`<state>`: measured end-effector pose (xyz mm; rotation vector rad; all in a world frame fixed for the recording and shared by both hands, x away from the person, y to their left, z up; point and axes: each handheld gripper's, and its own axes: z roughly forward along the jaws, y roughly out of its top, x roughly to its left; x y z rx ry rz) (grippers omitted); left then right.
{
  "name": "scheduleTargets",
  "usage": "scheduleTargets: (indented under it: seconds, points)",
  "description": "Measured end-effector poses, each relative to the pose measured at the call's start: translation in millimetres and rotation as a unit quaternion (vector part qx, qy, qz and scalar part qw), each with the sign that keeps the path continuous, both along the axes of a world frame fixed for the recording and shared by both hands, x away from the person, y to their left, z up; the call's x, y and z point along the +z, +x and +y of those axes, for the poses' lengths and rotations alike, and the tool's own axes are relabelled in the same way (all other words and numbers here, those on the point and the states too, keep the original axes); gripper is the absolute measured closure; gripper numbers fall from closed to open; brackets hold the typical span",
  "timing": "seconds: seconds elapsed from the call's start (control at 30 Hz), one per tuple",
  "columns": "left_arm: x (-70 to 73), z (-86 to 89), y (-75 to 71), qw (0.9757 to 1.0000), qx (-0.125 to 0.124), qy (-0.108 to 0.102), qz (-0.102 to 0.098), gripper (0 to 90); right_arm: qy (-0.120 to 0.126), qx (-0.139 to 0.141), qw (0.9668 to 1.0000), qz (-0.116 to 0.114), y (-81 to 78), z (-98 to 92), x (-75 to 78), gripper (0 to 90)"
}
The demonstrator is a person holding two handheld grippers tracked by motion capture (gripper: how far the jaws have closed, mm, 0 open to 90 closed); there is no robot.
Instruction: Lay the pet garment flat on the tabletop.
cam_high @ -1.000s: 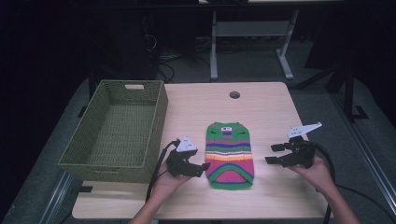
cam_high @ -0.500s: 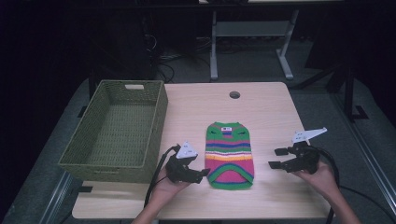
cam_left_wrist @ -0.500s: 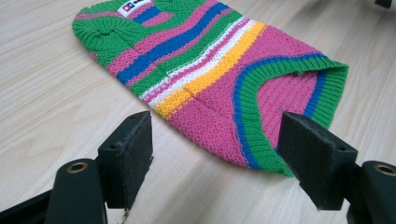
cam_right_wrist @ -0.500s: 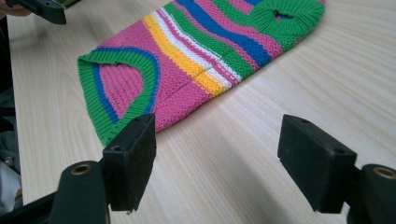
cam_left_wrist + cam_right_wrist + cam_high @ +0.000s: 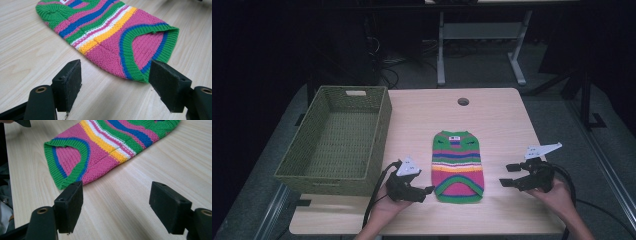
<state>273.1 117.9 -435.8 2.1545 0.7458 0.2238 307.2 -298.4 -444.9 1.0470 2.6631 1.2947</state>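
No legible text anywhere.

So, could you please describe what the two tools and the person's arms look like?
Both tools are black. The left tool and the right tool each carry a grey three-cornered plate on top and trail a black cable. Their jaws end in flat, rectangular black pads on arms with brass-coloured holes. The forearms are bare, with no sleeves in sight.

The table (image 5: 502, 120) was pale wood with a round hole (image 5: 463, 102); a basket (image 5: 337, 140) and a striped sweater (image 5: 457, 165) lay on it.
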Motion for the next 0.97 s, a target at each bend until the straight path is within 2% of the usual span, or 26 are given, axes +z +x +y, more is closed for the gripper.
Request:
scheduleTargets:
  seconds: [0.27,0.37,0.47,0.5,0.6,0.73,0.83,0.93,0.97]
  points:
    - [-1.5,3.0,-5.4,1.0000,0.002,-0.009,-0.001,25.8,-0.006,0.004,1.0000,-0.002,-4.9,3.2,1.5,26.8]
    - [-2.7,4.5,-7.8,1.0000,-0.001,-0.007,-0.001,25.7,-0.001,0.001,1.0000,0.000,-8.9,2.7,-4.9,26.8]
    - [-3.7,5.0,-8.6,1.0000,-0.003,-0.009,0.001,25.7,-0.006,0.000,1.0000,0.004,-10.7,2.8,-7.0,26.4]
    - [-5.1,5.3,-10.6,0.9999,0.001,-0.014,0.003,25.1,-0.003,-0.001,1.0000,-0.004,-13.7,2.4,-7.9,26.6]
    - [-5.9,6.7,-12.7,0.9998,0.001,-0.018,0.004,25.1,-0.007,-0.002,1.0000,-0.003,-16.1,1.9,-9.6,26.6]
    - [-6.2,11.0,-16.8,0.9998,0.001,-0.020,0.004,25.1,0.002,-0.013,0.9999,-0.006,-23.5,-1.5,-13.6,26.6]
    - [-5.2,12.8,-19.5,0.9995,0.004,-0.030,0.008,25.1,0.004,-0.020,0.9996,-0.021,-33.6,-5.3,-15.4,26.5]
    - [-4.6,10.3,-19.5,0.9996,0.003,-0.028,0.004,25.1,0.007,-0.027,0.9993,-0.025,-39.7,-7.6,-15.4,26.5]
    - [-4.5,9.1,-19.1,0.9997,0.003,-0.026,0.001,25.1,0.002,-0.033,0.9990,-0.030,-45.4,-8.6,-15.2,26.3]
